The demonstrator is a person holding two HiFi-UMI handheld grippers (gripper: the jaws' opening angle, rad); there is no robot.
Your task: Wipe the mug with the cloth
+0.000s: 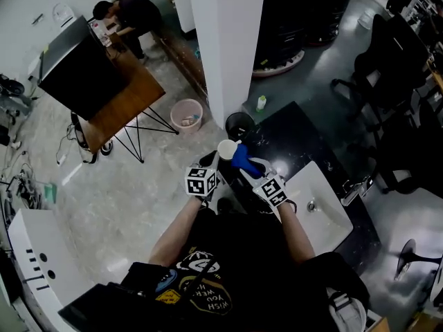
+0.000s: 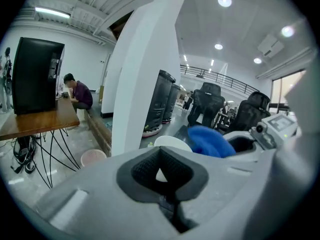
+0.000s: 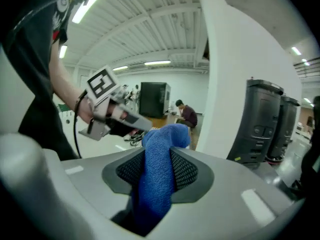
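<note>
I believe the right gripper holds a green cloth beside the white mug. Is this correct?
No. The cloth is blue, not green; the right gripper view shows it. The rest holds: the right gripper holds it beside the white mug.

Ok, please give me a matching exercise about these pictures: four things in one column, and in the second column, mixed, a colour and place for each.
1 mug
2 cloth
3 sink
4 bin

A pink, on the floor
B blue, in the jaws of the right gripper
C white, held by the left gripper
D white, set in the dark counter

Pairs: 1-C, 2-B, 3-D, 4-A
</note>
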